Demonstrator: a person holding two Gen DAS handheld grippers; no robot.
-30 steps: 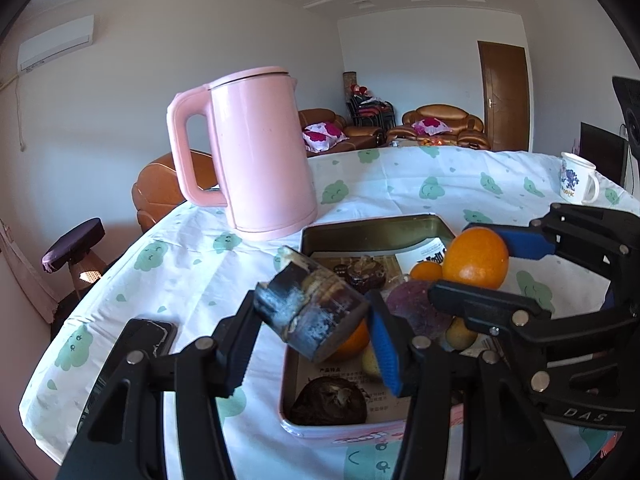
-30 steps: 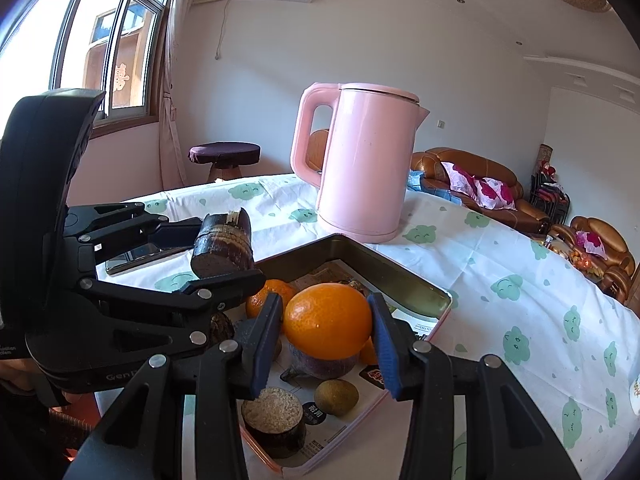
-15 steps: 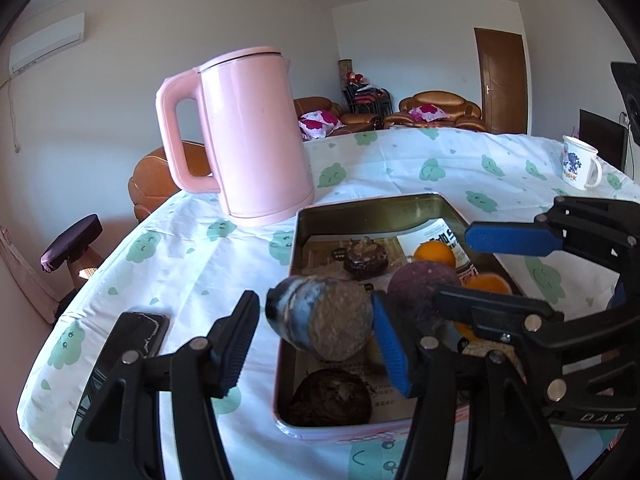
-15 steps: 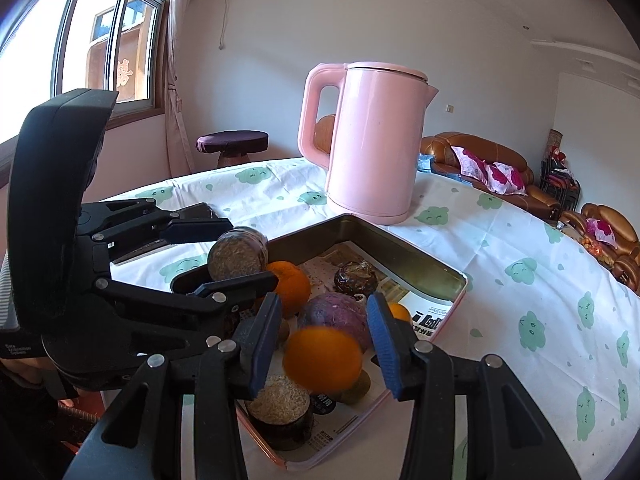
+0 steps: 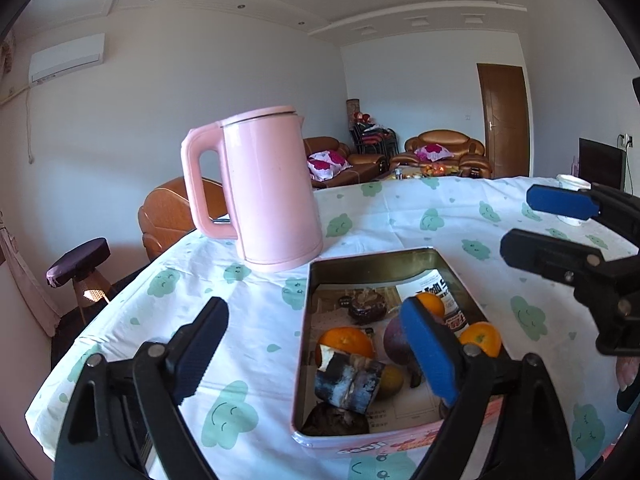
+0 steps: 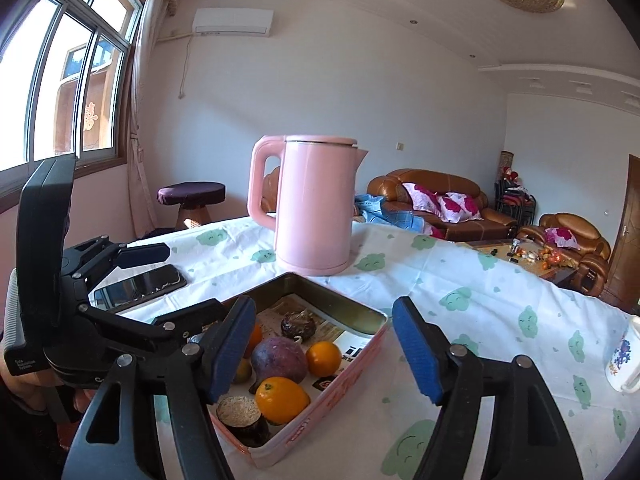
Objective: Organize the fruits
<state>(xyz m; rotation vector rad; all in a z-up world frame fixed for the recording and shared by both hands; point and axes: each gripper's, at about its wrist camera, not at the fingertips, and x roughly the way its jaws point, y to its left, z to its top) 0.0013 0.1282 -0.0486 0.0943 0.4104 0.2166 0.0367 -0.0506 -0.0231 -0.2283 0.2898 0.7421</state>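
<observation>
A pink-rimmed metal tray [image 5: 372, 264] [image 6: 340, 304] sits on the table and holds the fruit. In it lie several oranges [image 5: 346, 342] [image 6: 282, 398], a purple round fruit [image 6: 279, 358], a dark cut sugarcane piece [image 5: 348, 380] and another cut piece [image 6: 242, 414]. My left gripper [image 5: 316, 354] is open and empty above the tray's near left part. My right gripper [image 6: 324, 346] is open and empty above the tray's near right side. Each gripper shows in the other's view, the right one [image 5: 556, 220] and the left one [image 6: 168, 280].
A pink kettle [image 5: 268, 192] [image 6: 316, 212] stands just behind the tray. A black phone [image 6: 138, 286] lies on the cloth left of the tray. A white mug [image 6: 624, 360] stands at the right. The table edge curves on the left.
My left gripper opened and dropped the sugarcane piece into the tray. My right gripper opened and dropped the orange into the tray. Both grippers rose and pulled back.
</observation>
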